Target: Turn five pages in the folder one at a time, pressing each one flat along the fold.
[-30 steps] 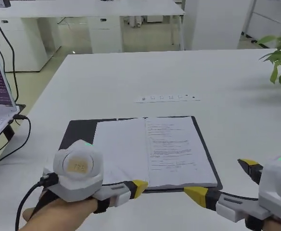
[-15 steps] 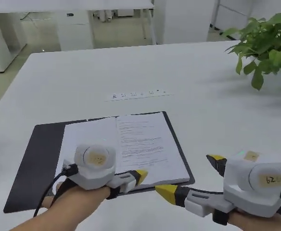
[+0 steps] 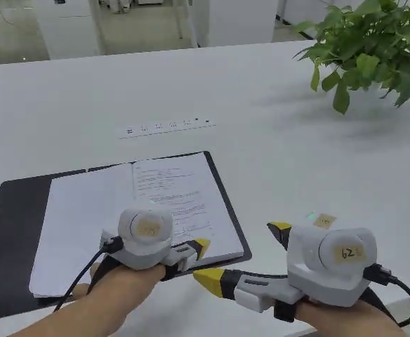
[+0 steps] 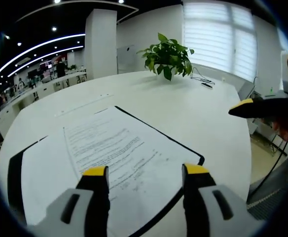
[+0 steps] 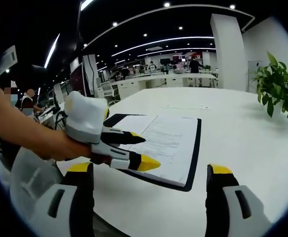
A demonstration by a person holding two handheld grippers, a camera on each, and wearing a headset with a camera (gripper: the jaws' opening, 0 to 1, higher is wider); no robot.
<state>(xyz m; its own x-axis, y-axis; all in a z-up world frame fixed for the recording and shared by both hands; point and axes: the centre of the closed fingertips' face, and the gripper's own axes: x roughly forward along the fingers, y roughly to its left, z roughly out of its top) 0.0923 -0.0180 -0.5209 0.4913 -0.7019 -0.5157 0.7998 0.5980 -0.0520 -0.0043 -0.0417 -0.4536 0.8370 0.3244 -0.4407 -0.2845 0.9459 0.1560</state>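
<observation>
The left tongs (image 4: pixel 145 170) stood apart over the printed page (image 3: pixel 170 193) of the open folder (image 3: pixel 12 232). The right tongs (image 3: pixel 244 251), also apart, hung beside them above the white surface (image 3: pixel 296 154).
</observation>
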